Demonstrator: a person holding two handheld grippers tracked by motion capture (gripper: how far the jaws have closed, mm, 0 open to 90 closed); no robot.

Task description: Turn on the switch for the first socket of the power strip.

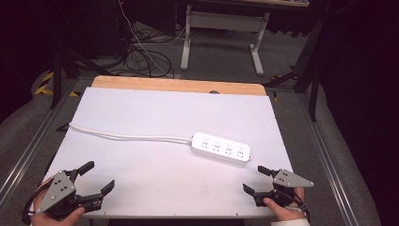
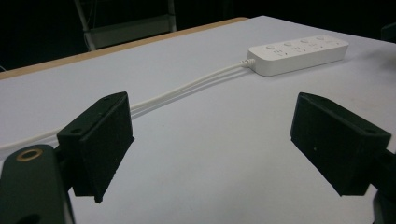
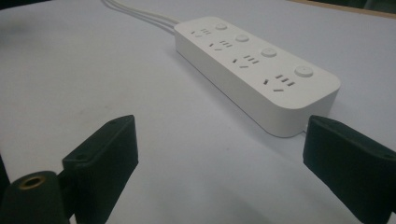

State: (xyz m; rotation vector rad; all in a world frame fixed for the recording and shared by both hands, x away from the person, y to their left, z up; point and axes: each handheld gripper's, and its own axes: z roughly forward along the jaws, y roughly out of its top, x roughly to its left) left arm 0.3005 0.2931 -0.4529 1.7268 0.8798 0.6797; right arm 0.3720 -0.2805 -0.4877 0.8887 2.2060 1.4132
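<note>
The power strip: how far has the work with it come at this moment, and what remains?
Nothing looks done yet: the power strip lies flat on the white table, its cable trailing left, with nothing plugged in. In hand: the right gripper rests open near the strip's end, not touching it. The left gripper is also open, further away. Reaching and gripping the strip is probably still ahead.

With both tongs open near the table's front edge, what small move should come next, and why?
Probably ease the right tongs forward toward the near end of the power strip. They stand open and empty with that end just ahead, while the left tongs sit much farther away.
</note>
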